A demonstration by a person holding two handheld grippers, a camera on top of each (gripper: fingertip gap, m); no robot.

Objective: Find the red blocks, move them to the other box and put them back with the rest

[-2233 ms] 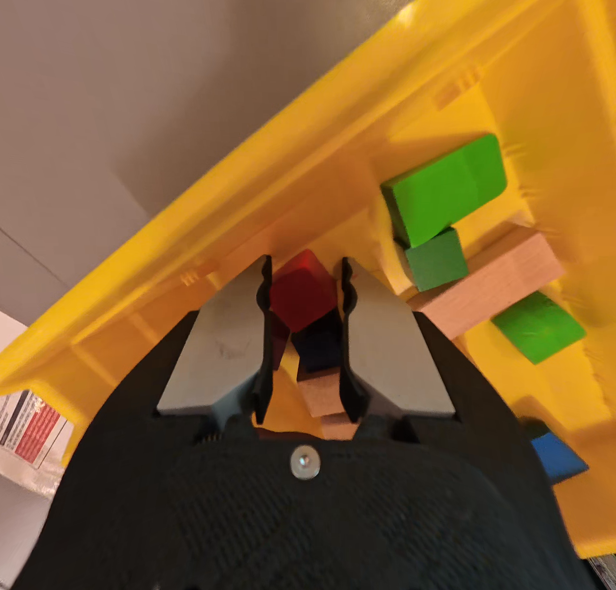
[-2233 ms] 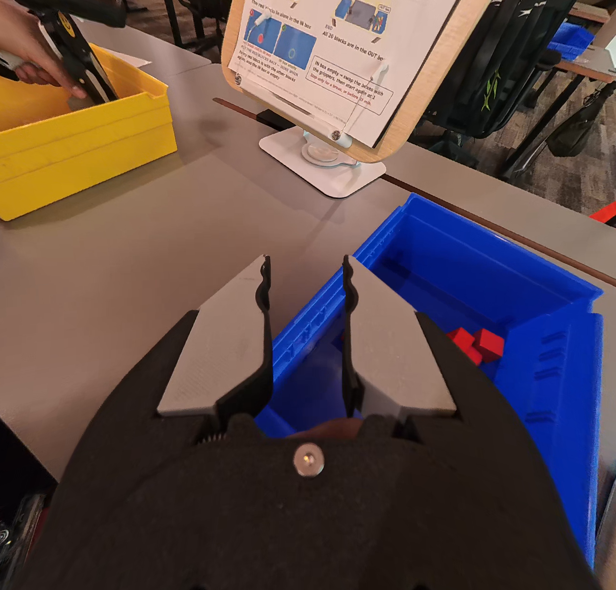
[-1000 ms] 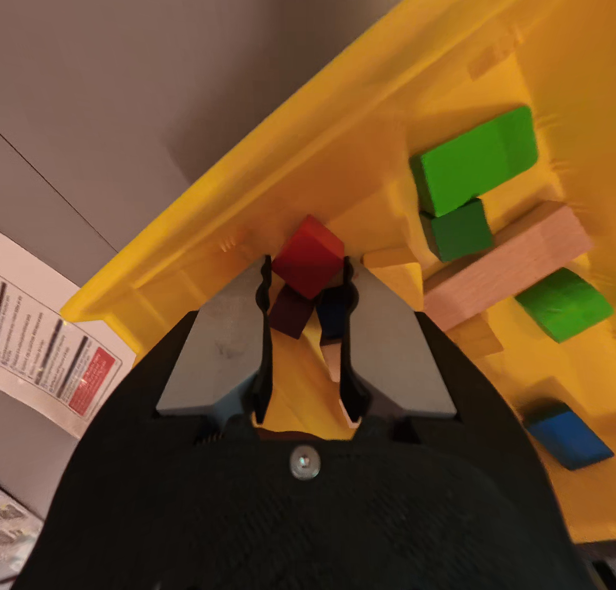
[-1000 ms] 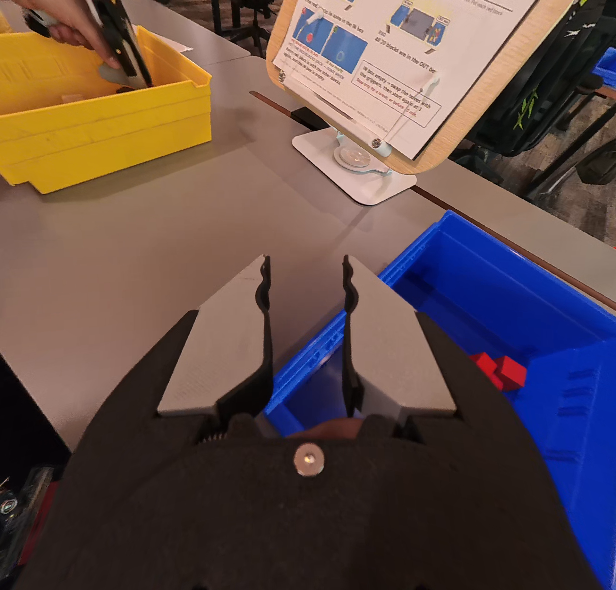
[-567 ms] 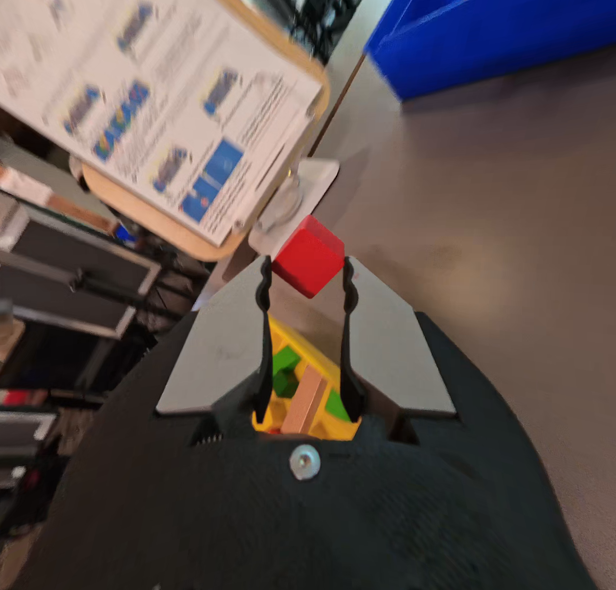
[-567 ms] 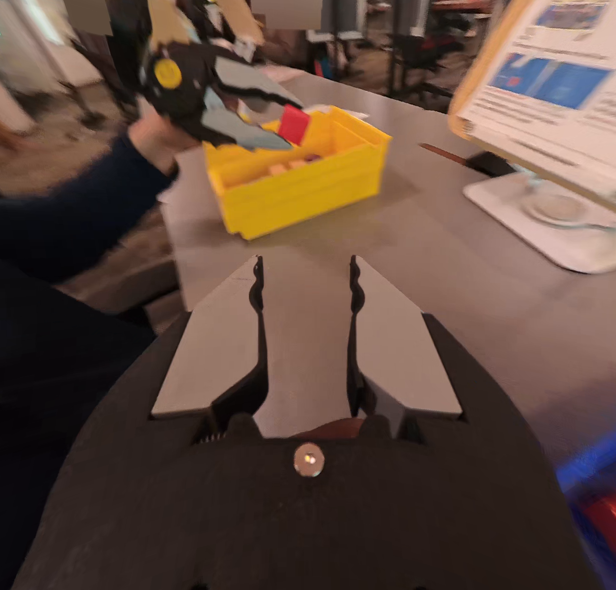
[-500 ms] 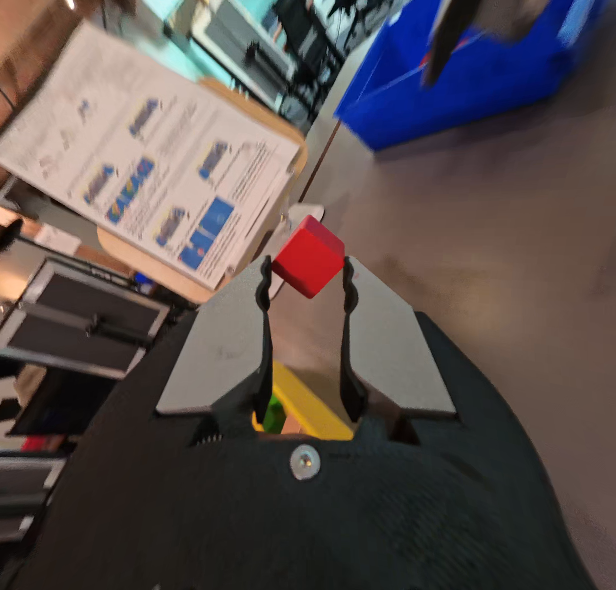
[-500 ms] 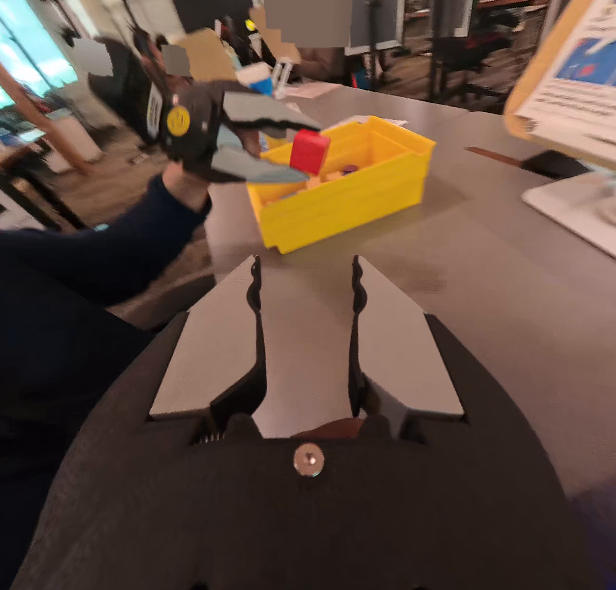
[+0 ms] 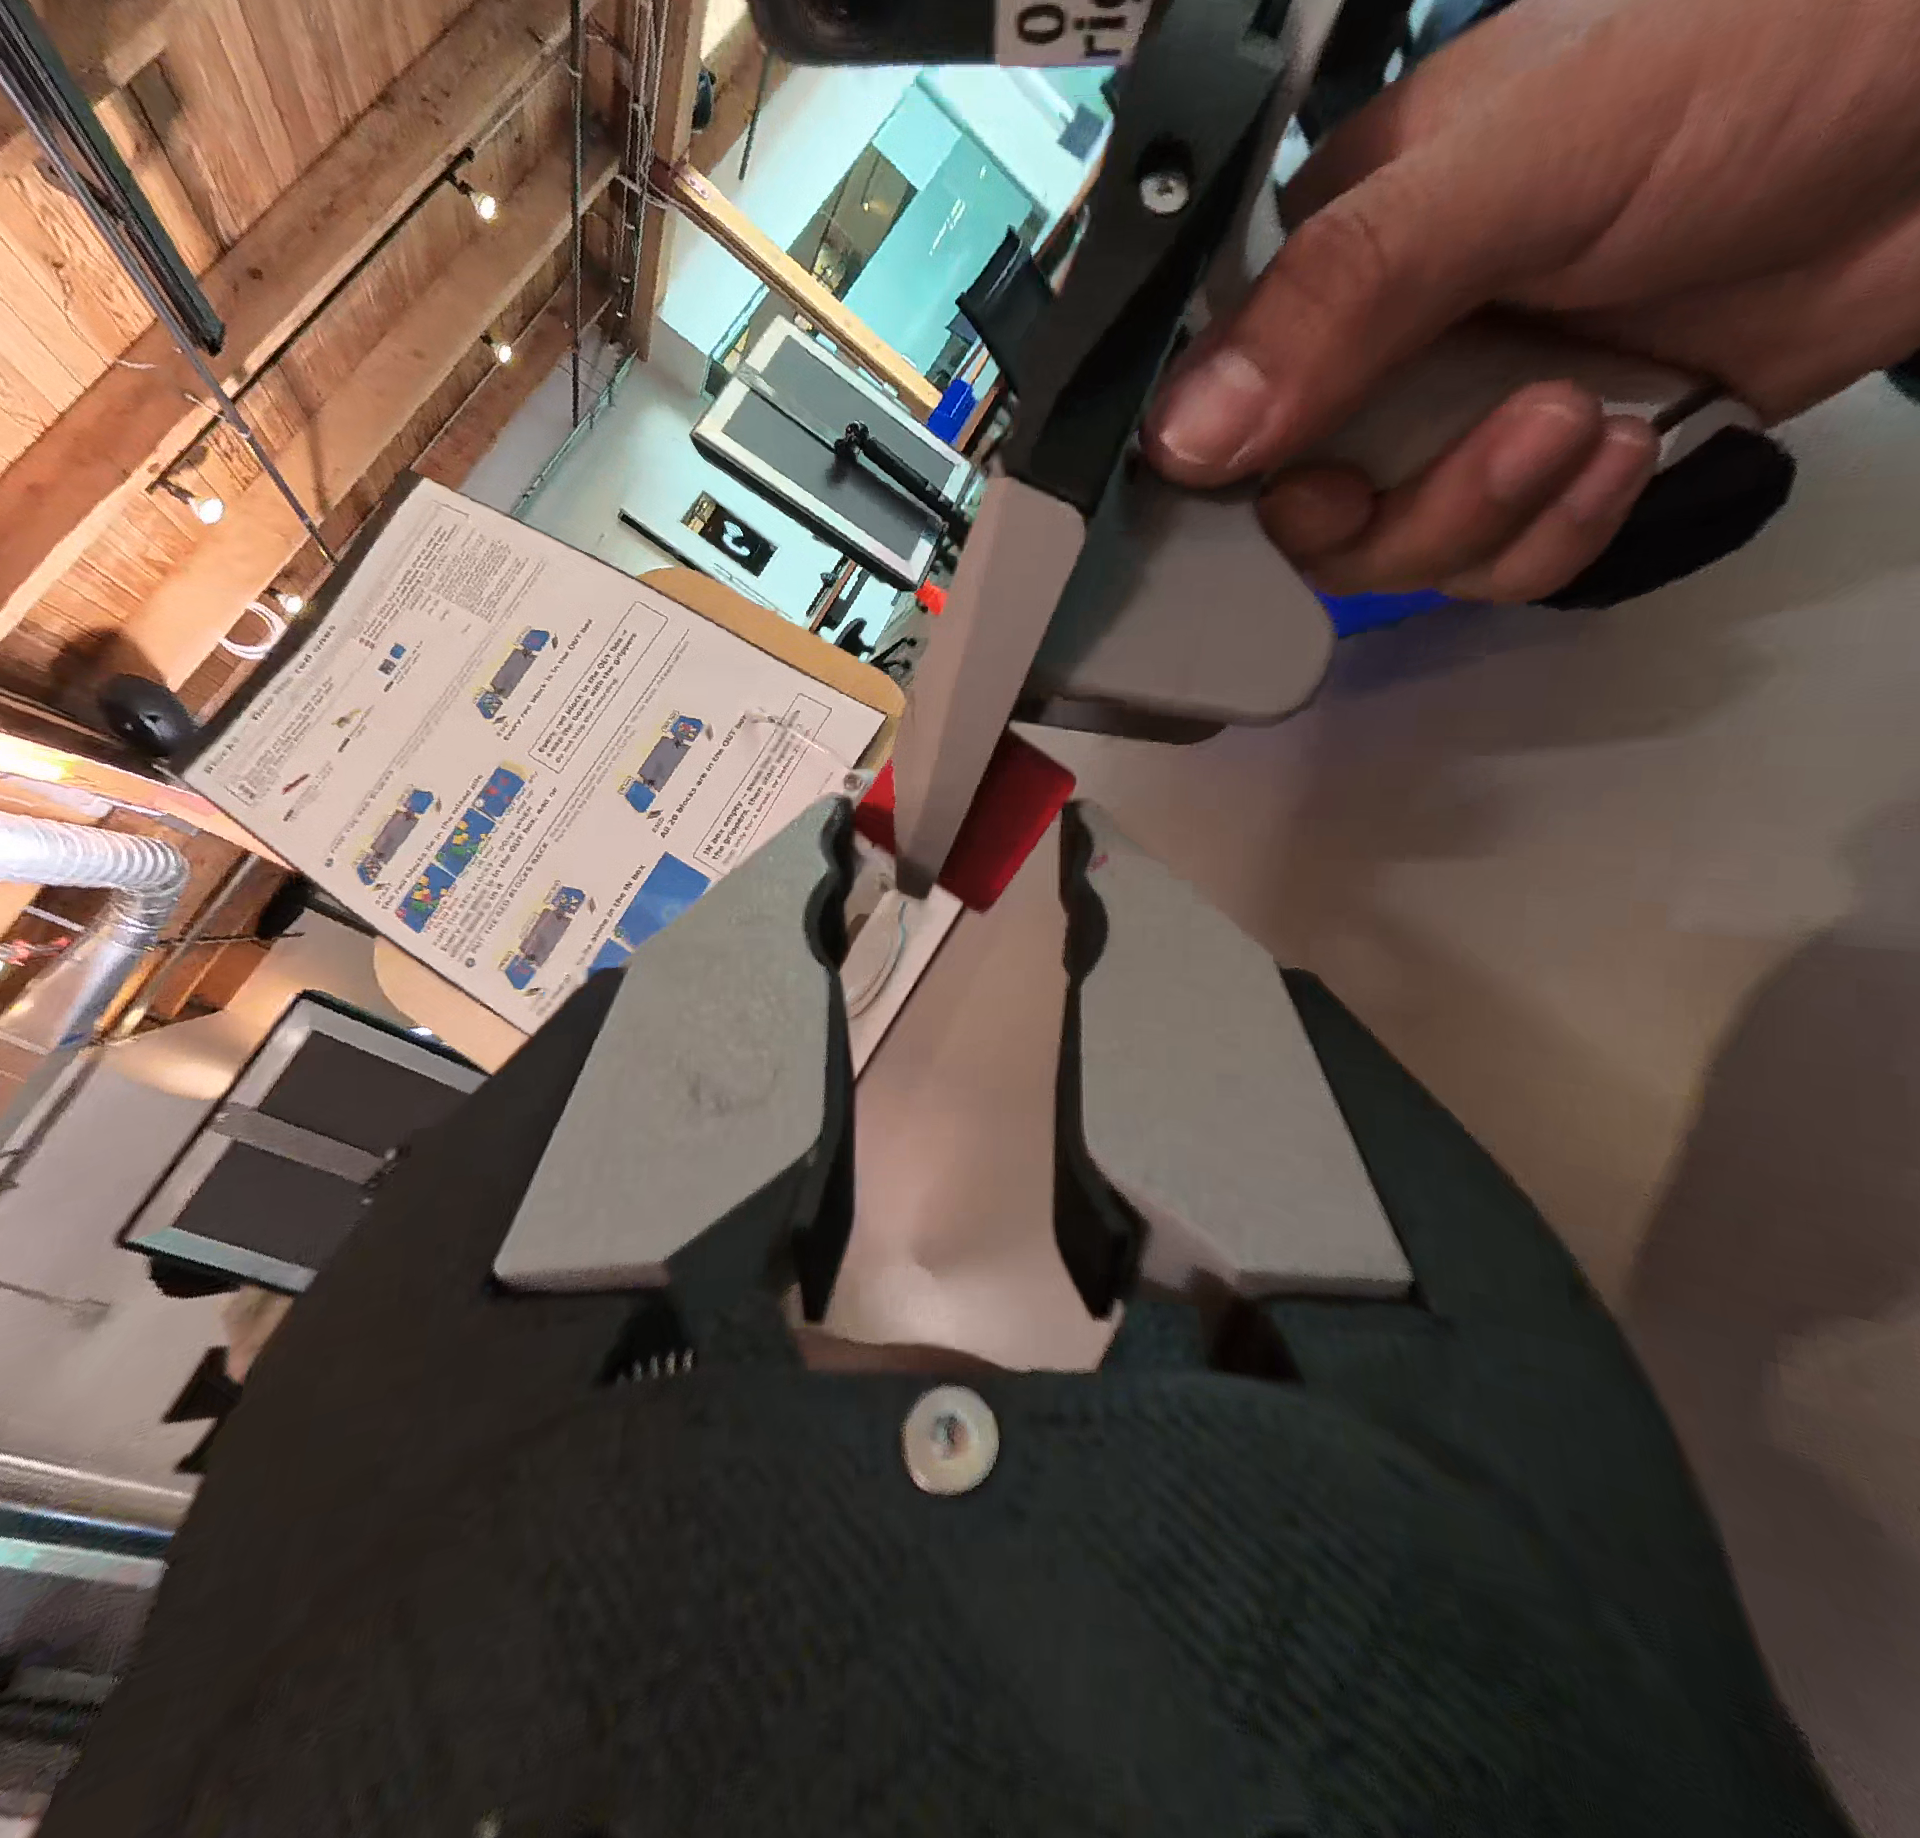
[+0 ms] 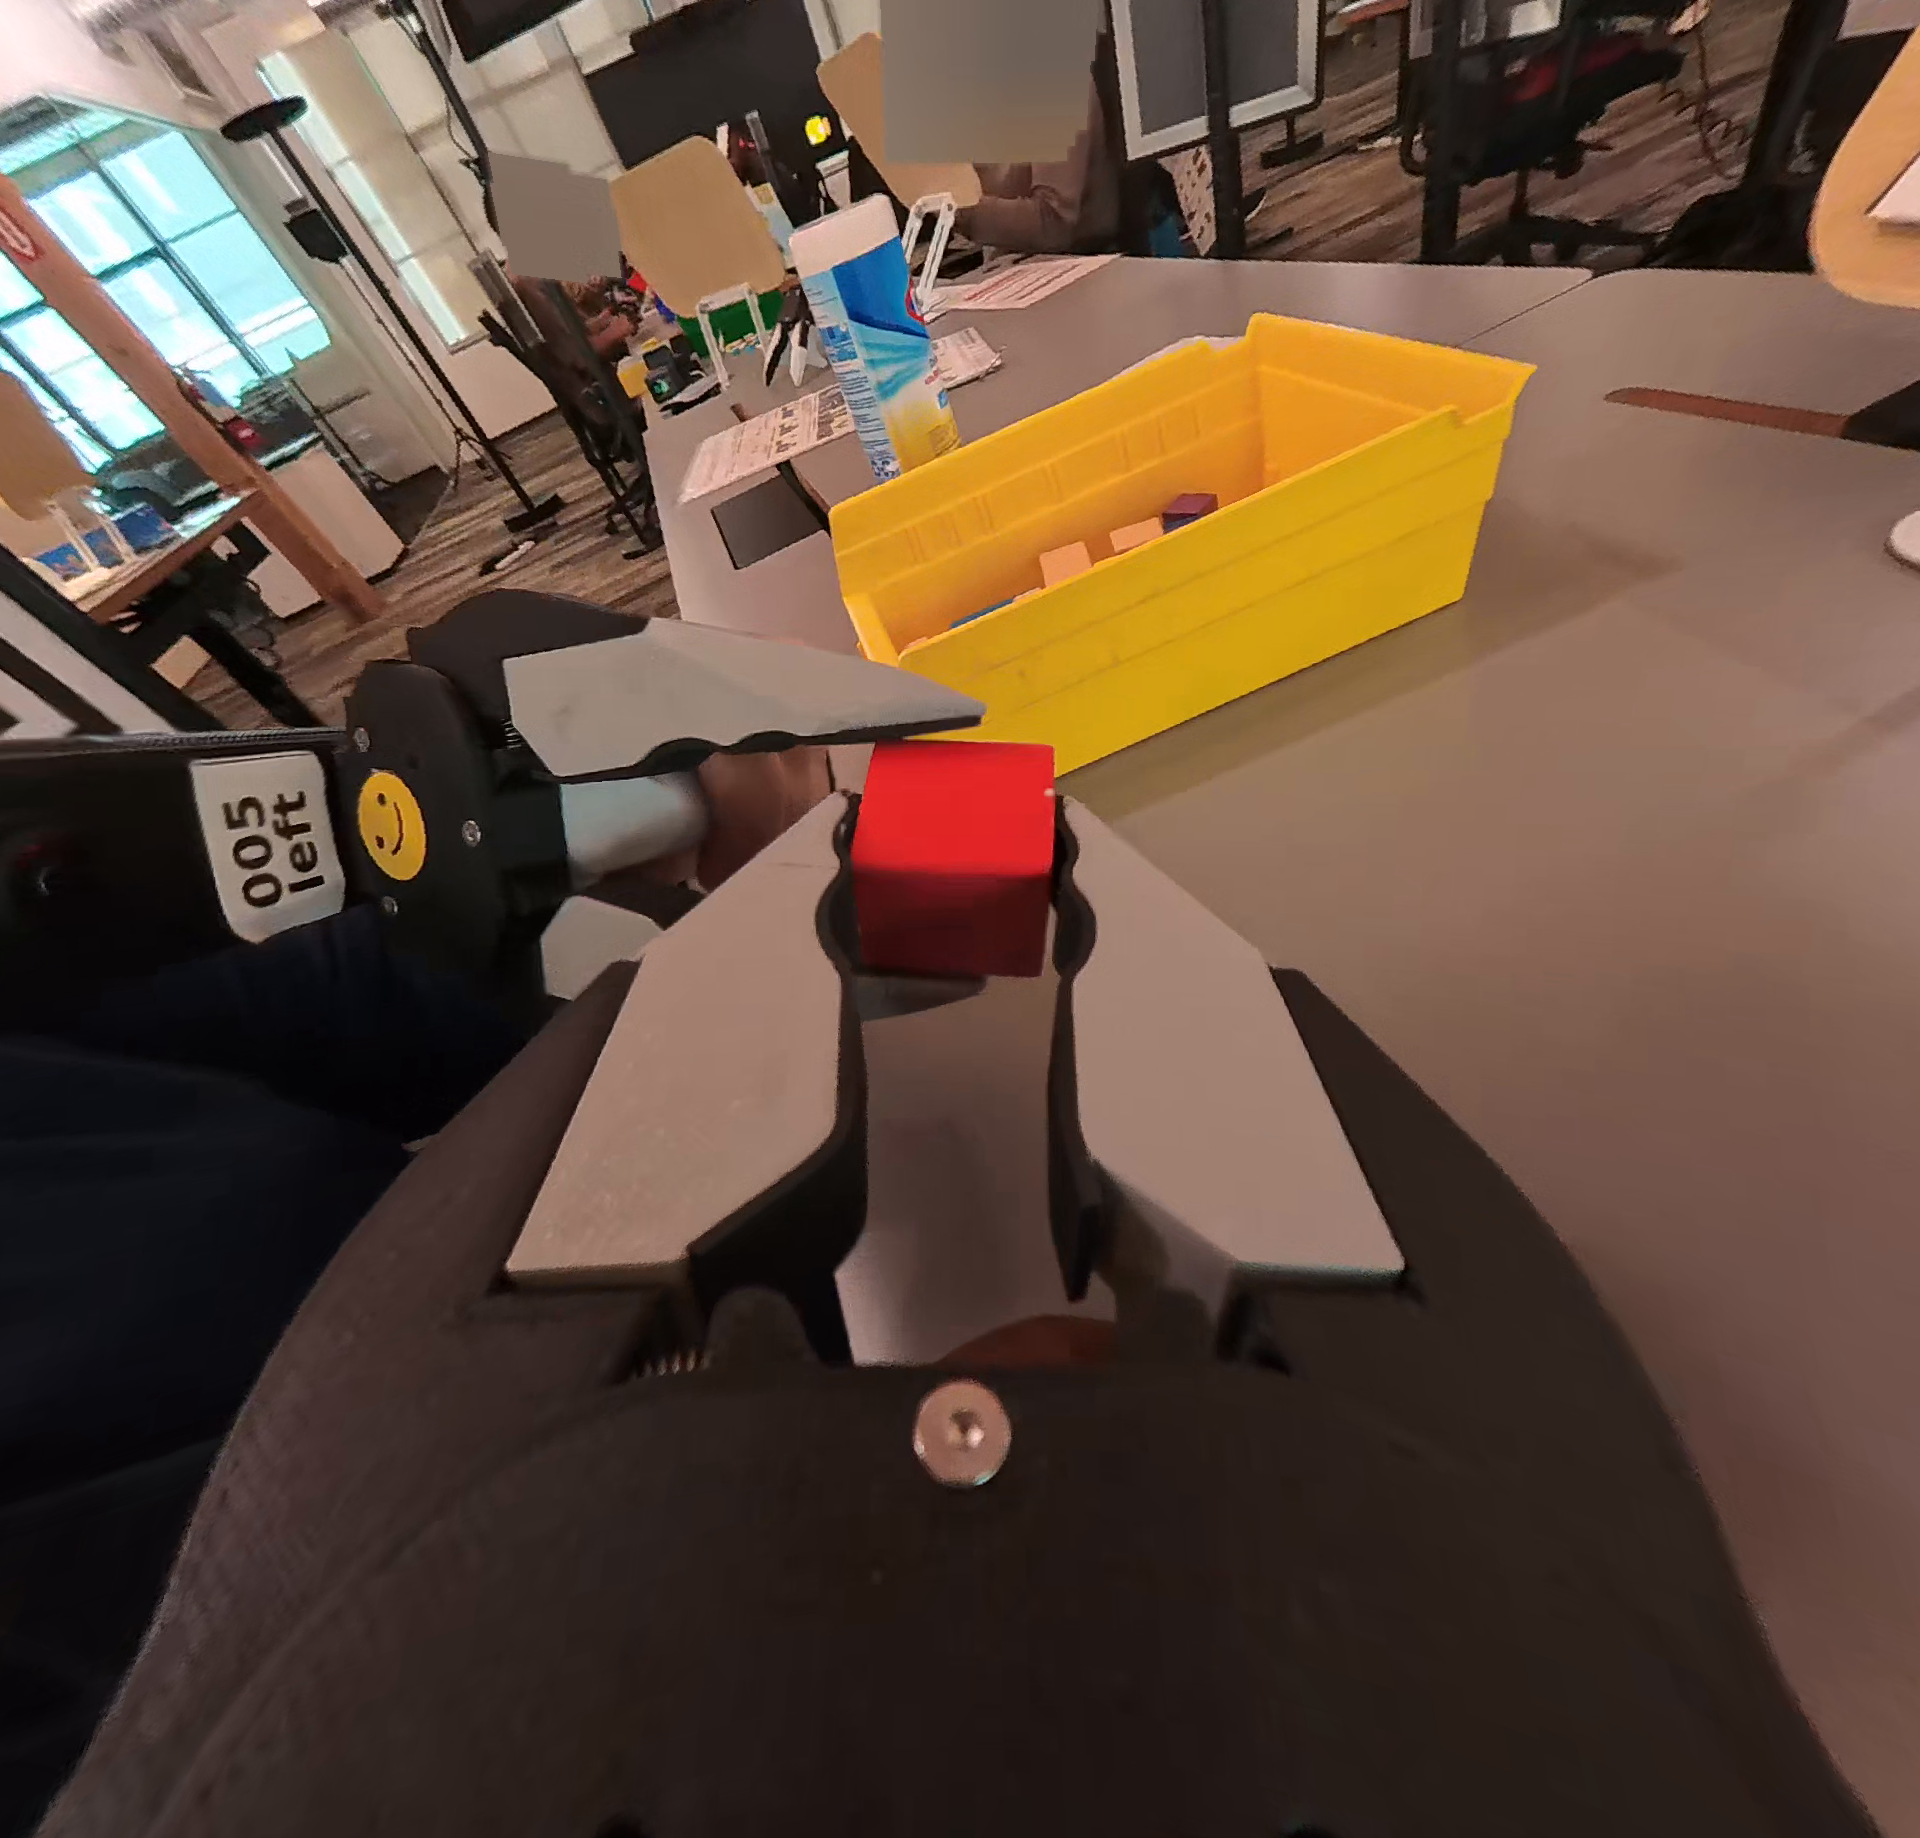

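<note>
A red block (image 10: 945, 832) hangs in the air over the grey table (image 10: 1507, 905), held from two sides. My right gripper (image 10: 951, 853) is shut on its left and right faces. My left gripper (image 9: 951, 853) is shut on it too: in the right wrist view its upper finger (image 10: 727, 692) lies on the block's top and the lower one sits under it. In the left wrist view the block (image 9: 1013, 832) is partly hidden by a right gripper finger (image 9: 971, 687). The yellow box (image 10: 1195, 604) behind holds wooden and purple blocks.
A sliver of the blue box (image 9: 1382, 609) shows behind the person's hand (image 9: 1558, 230). An instruction board (image 9: 520, 780) stands on the table's far side. A wipes canister (image 10: 873, 354) and papers lie beyond the yellow box.
My left gripper lifted the red block out of the yellow box and swung it toward the right gripper. The right gripper left the blue box, came over and closed on the block.
</note>
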